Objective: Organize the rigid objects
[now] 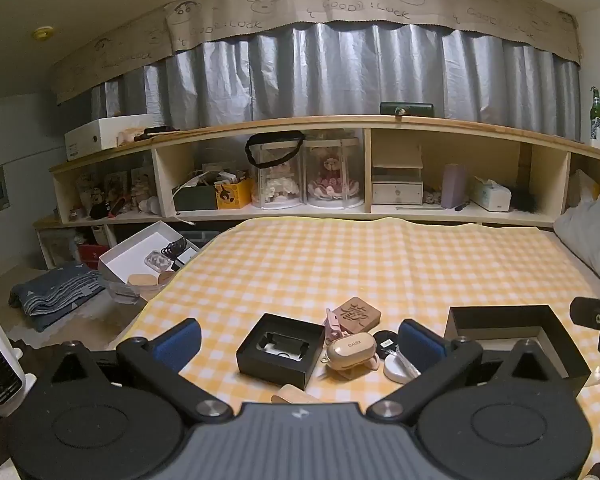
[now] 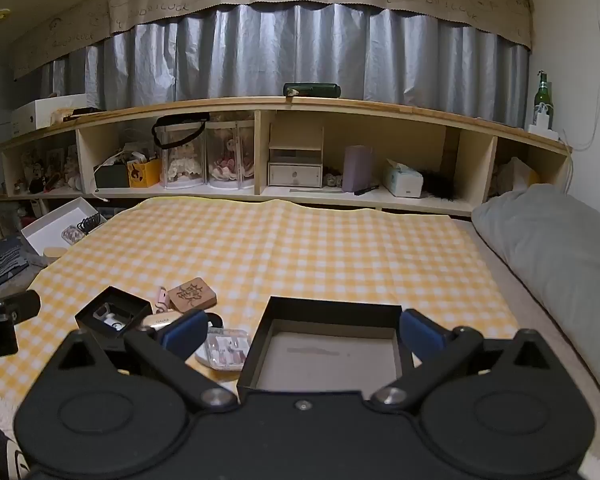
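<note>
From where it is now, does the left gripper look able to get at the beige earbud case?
Probably yes. The left gripper is open, and the beige earbud case lies between its fingers. The small black box and pink clip sit close beside it, so a narrow approach seems wise.

In the left wrist view, the wooden piece [image 1: 290, 394] at the hand-held gripper's body is largely hidden; its form cannot be determined. The white round item [image 1: 396, 368] is partly covered by the right finger pad [image 1: 420, 346]. The large black box [image 1: 518, 330] is cut by the linkage. Contents of the far shelf compartments [image 2: 44, 178] are too small to identify.
</note>
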The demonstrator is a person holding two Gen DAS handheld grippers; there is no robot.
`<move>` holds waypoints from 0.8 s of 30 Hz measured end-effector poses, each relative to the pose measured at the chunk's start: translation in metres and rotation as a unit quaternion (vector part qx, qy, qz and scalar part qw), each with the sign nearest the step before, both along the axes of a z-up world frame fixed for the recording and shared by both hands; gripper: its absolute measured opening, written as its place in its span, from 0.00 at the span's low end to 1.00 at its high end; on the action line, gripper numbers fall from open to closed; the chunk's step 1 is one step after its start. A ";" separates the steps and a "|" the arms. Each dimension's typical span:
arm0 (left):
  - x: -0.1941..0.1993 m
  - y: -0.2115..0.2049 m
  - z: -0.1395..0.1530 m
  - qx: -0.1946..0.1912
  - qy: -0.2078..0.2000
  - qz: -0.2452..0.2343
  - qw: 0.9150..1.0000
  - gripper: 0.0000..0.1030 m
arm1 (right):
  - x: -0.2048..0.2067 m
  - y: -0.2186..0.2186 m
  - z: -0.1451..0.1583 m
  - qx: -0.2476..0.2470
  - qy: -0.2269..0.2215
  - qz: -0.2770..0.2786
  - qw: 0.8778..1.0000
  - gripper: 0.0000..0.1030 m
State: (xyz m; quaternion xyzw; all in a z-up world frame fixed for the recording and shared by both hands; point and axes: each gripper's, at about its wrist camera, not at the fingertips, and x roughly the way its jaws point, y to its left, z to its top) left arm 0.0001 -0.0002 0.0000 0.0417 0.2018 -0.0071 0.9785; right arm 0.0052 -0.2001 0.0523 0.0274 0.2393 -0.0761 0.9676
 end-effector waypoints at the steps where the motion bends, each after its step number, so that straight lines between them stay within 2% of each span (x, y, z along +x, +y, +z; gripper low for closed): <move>1: 0.000 0.000 0.000 -0.001 0.000 0.000 1.000 1.00 | 0.000 0.000 0.000 0.000 0.000 0.000 1.000 1.00; 24: 0.000 0.000 0.000 -0.003 0.001 0.000 1.000 1.00 | 0.001 0.000 -0.001 -0.001 0.002 0.000 1.000 1.00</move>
